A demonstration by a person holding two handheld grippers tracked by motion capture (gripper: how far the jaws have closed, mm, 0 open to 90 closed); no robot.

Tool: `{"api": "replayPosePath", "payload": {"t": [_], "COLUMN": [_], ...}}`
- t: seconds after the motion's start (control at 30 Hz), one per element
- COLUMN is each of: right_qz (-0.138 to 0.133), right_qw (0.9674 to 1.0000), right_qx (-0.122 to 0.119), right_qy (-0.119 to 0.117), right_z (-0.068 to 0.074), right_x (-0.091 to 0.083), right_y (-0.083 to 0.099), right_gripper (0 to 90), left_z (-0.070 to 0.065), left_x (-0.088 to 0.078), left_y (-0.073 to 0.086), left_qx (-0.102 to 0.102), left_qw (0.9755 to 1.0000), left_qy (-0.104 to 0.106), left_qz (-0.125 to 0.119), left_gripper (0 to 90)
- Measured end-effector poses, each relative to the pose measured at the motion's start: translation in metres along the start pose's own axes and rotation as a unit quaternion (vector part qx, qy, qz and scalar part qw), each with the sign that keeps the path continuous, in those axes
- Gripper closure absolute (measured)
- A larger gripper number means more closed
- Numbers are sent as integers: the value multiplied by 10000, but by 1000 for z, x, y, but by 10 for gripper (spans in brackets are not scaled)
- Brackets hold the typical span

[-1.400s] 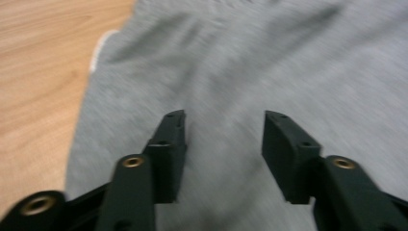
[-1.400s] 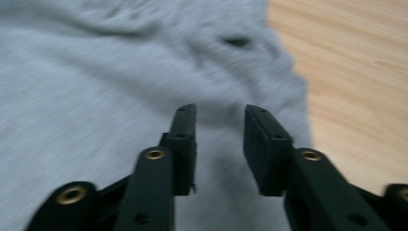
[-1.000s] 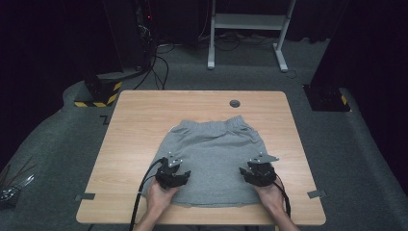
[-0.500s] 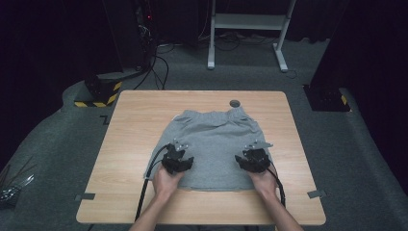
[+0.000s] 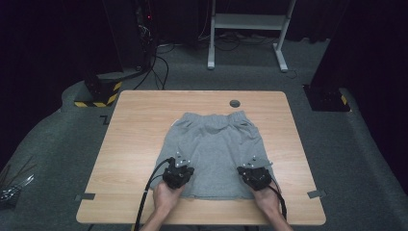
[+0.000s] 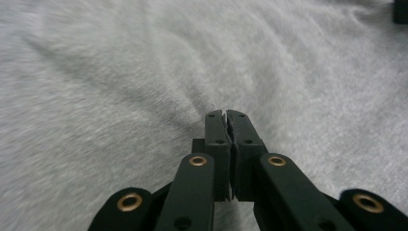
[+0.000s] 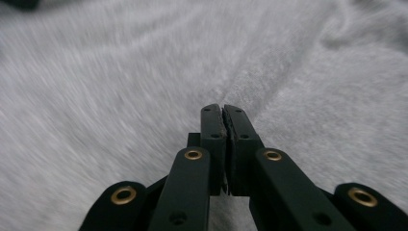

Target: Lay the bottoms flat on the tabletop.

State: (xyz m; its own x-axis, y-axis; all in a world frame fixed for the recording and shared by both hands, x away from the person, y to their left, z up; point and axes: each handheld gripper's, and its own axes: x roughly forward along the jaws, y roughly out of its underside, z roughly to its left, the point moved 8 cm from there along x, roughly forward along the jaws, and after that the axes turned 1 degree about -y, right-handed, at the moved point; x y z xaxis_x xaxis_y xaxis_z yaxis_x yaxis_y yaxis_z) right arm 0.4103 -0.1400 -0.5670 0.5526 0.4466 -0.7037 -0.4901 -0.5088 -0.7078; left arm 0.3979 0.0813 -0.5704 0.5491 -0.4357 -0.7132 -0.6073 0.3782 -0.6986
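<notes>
Grey shorts (image 5: 214, 139) lie flat on the wooden table (image 5: 134, 120), waistband at the far side and hem toward the person. My left gripper (image 5: 179, 168) rests on the left leg just above the hem, and my right gripper (image 5: 254, 171) on the right leg. Both pairs of jaws have just closed. In the left gripper view my left gripper (image 6: 226, 115) is shut, with creases in the shorts (image 6: 120, 72) running into its tips. In the right gripper view my right gripper (image 7: 222, 109) is shut too, pinching a fold of the shorts (image 7: 120, 72).
A round cable hole (image 5: 235, 103) sits in the table near its far edge. Grey tape marks (image 5: 85, 196) (image 5: 313, 194) lie at the two near corners. On the floor beyond stand a white desk frame (image 5: 250, 29) and a yellow-and-black striped base (image 5: 98, 94).
Both grippers slid forward over the shorts, then drew back toward the near edge. The shorts now lie slightly farther from that edge than a second ago.
</notes>
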Motion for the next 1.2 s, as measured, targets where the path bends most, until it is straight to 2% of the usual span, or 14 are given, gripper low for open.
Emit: {"api": "replayPosePath", "payload": {"t": [0.03,0.07,0.1,0.13,0.17,0.2,0.3,0.4,0.43,0.47,0.63,0.7,0.87,1.2], "right_qz": [50,17,17,-127,-127,-239,-280,-169,-96,-214,-216,-367,-738,-931], "right_qw": [10000,10000,10000,9997,9997,9991,9984,9974,9974,9971,9970,9958,9893,9840], "right_qx": [-47,43,43,207,207,313,426,641,665,684,691,780,1180,1379], "right_qy": [19,-38,-38,15,15,126,229,275,250,251,266,308,447,643], "right_z": [1,2,2,-1,-1,-8,-15,-24,-25,-24,-23,-28,-53,-74], "right_x": [1,-1,-1,-8,-8,-15,-20,-18,-15,-16,-20,-27,-46,-60], "right_y": [3,8,8,10,10,12,14,23,27,30,32,30,29,34], "right_gripper": [861,775,775,726,726,686,668,643,626,594,525,512,458,442], "left_z": [-3,-5,-5,-1,-1,5,22,33,33,33,31,34,51,79], "left_x": [0,-2,-5,-13,-13,-19,-25,-22,-22,-23,-26,-29,-45,-64], "left_y": [2,3,4,5,5,7,12,24,25,28,30,30,28,28], "left_qx": [25,31,37,-26,-26,-70,-293,-506,-464,-448,-417,-419,-711,-1023], "left_qw": [10000,9999,9998,9997,9997,9992,9976,9968,9968,9966,9970,9969,9940,9884], "left_qy": [57,125,127,-56,-56,-240,-576,-623,-622,-630,-608,-625,-684,-862], "left_qz": [-20,-71,-140,-251,-251,-302,-250,-45,-181,-285,-216,-214,-463,-721], "left_gripper": [853,750,750,645,614,574,524,489,479,461,412,395,368,345]}}
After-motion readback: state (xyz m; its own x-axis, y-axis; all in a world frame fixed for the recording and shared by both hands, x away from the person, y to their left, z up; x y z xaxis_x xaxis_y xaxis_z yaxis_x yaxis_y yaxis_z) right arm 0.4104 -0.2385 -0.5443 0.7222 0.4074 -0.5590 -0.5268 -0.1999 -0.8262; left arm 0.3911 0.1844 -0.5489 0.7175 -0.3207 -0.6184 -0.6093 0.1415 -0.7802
